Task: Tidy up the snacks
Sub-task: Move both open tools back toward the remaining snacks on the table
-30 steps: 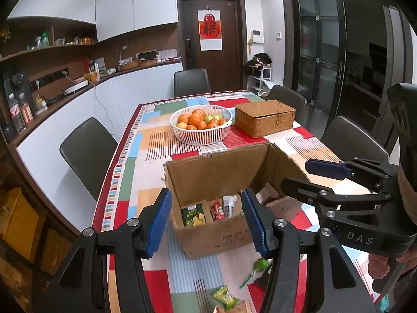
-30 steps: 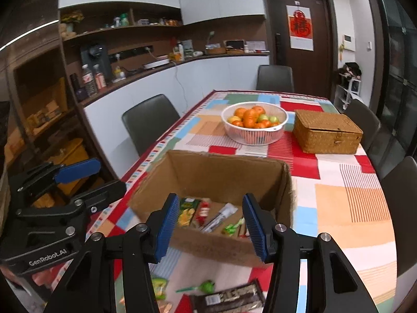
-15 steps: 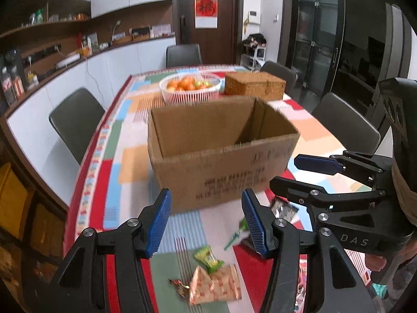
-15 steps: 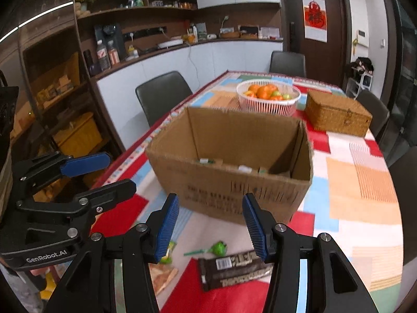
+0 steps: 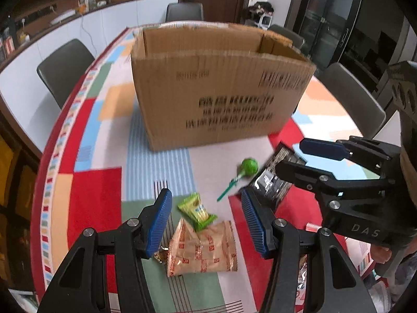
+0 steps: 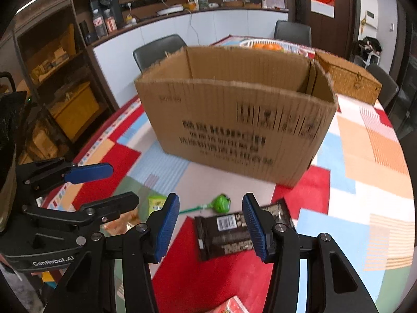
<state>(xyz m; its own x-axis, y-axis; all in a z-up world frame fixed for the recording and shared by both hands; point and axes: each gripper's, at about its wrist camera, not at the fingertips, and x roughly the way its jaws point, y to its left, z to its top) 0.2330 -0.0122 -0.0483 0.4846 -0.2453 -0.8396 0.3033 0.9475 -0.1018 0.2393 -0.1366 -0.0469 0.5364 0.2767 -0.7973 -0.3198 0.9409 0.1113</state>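
Both tongs, left (image 5: 206, 220) and right (image 6: 210, 225), hung apart and empty while several snacks (image 5: 202, 245) lay unpacked on the desk (image 5: 96, 185) before the cardboard box (image 5: 221, 99), its contents apparently hidden.

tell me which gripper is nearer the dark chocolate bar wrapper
Right. The right gripper hangs open directly over the dark chocolate bar wrapper; the left gripper is off to its left, over the small green packet.
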